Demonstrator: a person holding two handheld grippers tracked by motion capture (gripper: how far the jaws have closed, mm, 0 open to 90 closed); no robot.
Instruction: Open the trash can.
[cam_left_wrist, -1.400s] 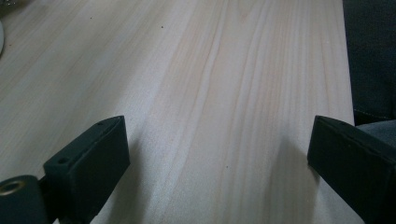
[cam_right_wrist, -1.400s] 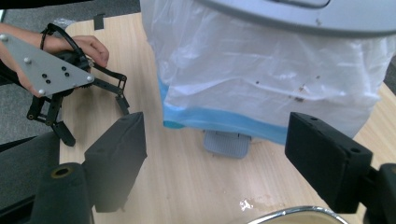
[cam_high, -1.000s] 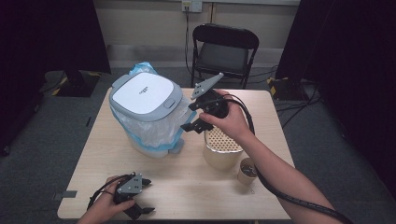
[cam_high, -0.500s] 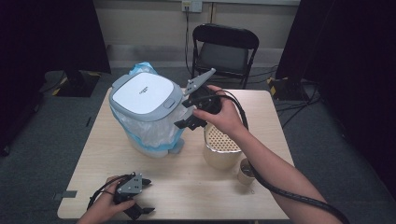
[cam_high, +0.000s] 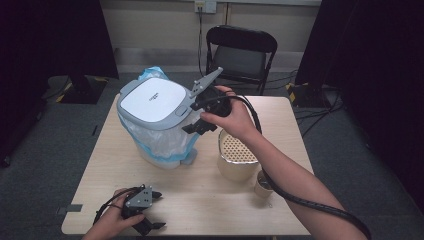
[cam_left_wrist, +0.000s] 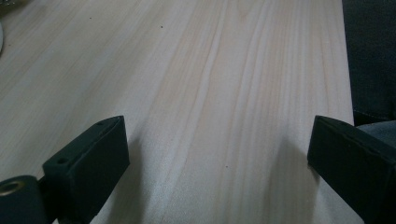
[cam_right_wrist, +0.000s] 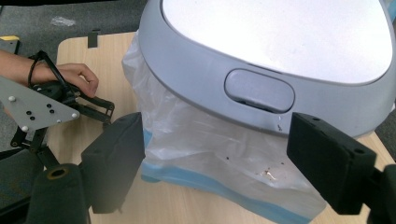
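Note:
A white bin with a grey-rimmed lid (cam_high: 155, 102) and a clear, blue-edged bag liner (cam_high: 160, 145) stands on the table's back left. My right gripper (cam_high: 193, 116) hangs open at the lid's right edge. In the right gripper view the right gripper (cam_right_wrist: 217, 135) has its jaws spread on either side of the lid's oval push button (cam_right_wrist: 259, 89) and does not touch it. Crumbs dot the bag (cam_right_wrist: 210, 144). My left gripper (cam_high: 158, 210) rests open near the front left edge. Its view has the left gripper (cam_left_wrist: 215, 144) spread over bare wood.
A cream canister with a perforated top (cam_high: 238, 156) and a small cup (cam_high: 263, 184) stand just under my right forearm. A black folding chair (cam_high: 241, 50) is behind the wooden table (cam_high: 210, 200). The left hand and its gripper (cam_right_wrist: 65, 105) lie beyond the bin.
My right gripper has moved left, from above the canister to the front edge of the bin lid. The left gripper has stayed put.

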